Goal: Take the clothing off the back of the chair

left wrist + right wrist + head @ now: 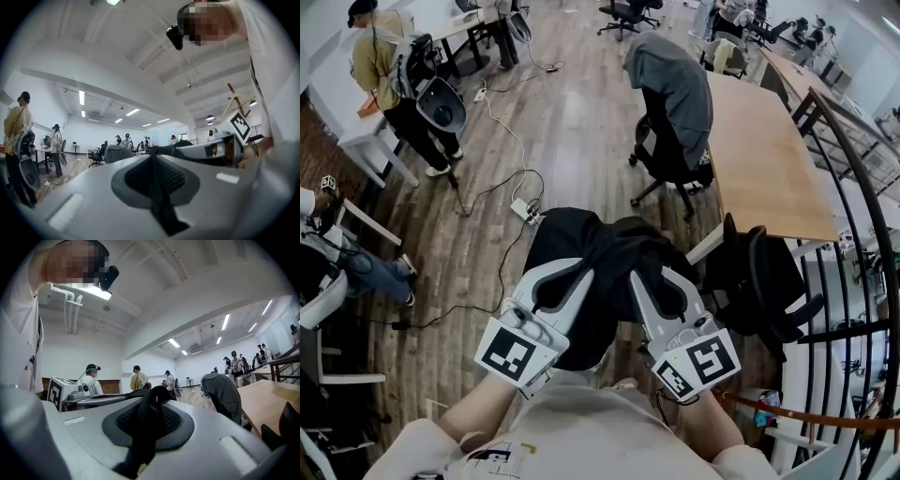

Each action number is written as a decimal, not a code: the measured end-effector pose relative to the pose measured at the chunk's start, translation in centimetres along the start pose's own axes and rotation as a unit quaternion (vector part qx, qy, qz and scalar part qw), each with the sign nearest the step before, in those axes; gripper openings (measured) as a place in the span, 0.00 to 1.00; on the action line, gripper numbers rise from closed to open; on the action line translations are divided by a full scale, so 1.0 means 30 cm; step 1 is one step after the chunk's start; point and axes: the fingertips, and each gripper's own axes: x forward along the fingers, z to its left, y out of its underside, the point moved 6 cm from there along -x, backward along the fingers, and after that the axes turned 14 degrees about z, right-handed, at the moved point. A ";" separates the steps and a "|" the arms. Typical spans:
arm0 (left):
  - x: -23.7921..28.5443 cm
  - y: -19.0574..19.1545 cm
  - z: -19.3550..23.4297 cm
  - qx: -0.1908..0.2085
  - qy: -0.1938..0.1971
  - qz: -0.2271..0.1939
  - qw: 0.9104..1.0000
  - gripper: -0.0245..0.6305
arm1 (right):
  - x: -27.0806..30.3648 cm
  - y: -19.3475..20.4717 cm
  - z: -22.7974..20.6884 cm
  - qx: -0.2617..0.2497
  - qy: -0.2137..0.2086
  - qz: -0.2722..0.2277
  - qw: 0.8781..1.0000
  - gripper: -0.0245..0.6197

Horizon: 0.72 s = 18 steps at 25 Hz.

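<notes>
Left claw (pixel 584 270) and right claw (pixel 643 278), each clamped on a fold of the black garment (pixel 591 239).
It hangs bunched between them over the floor, near the black chair (pixel 761 281); moving both claws together, level, should stop it snagging.

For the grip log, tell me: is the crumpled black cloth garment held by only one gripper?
No: in the head view the left gripper and the right gripper both clamp the black cloth garment.
</notes>
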 end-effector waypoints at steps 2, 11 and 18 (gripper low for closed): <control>-0.001 0.014 -0.005 -0.001 0.004 0.003 1.000 0.07 | -0.003 0.017 0.004 0.003 0.001 0.002 1.000 0.11; 0.000 0.017 -0.021 -0.007 0.013 0.011 1.000 0.07 | -0.015 0.027 0.009 0.004 0.007 0.015 1.000 0.11; -0.011 0.009 -0.038 -0.005 0.017 0.009 1.000 0.07 | -0.037 0.024 0.019 0.003 0.008 0.013 1.000 0.11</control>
